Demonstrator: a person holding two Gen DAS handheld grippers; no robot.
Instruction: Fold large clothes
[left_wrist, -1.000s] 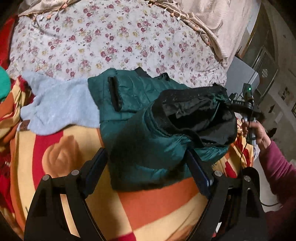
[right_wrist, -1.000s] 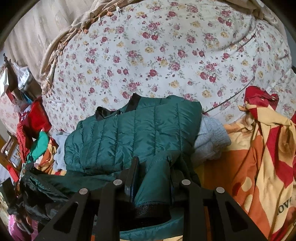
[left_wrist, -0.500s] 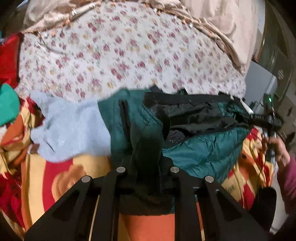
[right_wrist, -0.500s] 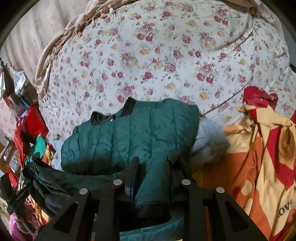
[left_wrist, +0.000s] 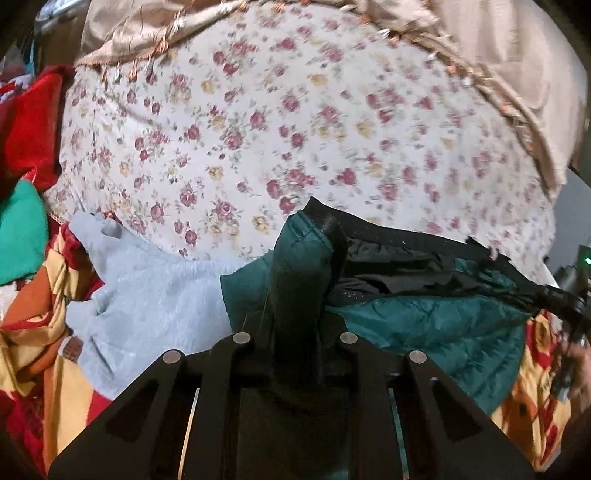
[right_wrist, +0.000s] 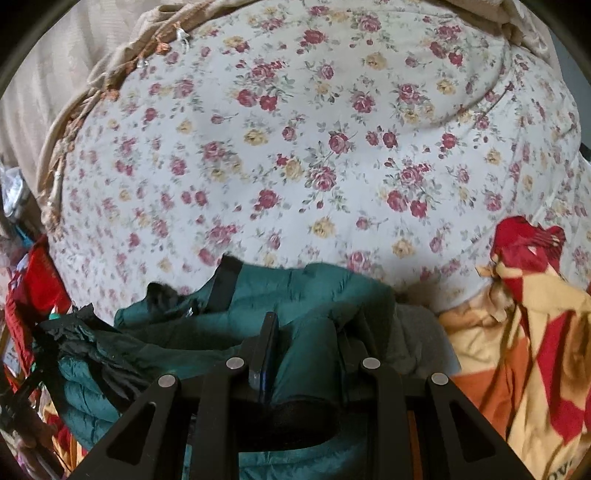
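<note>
A dark green quilted jacket (left_wrist: 436, 325) with black lining lies bunched on the bed; it also shows in the right wrist view (right_wrist: 325, 291). My left gripper (left_wrist: 295, 295) is shut on a fold of the green jacket near its black-trimmed edge and holds it raised. My right gripper (right_wrist: 306, 343) is shut on another fold of the same jacket, near a black cuff. The jacket stretches between the two grippers. The fingertips are buried in fabric.
A floral quilt (left_wrist: 295, 129) covers the far bed. A light grey fleece garment (left_wrist: 147, 295) lies left of the jacket on a red, orange and yellow blanket (right_wrist: 535, 350). Red and green clothes (left_wrist: 22, 177) are piled at the left. A beige fringed cloth (left_wrist: 517, 74) hangs behind.
My left gripper was open in front of the jacket; it has shut on a fold and lifted it. The right gripper has kept its grip, and the jacket has been pulled out lengthwise.
</note>
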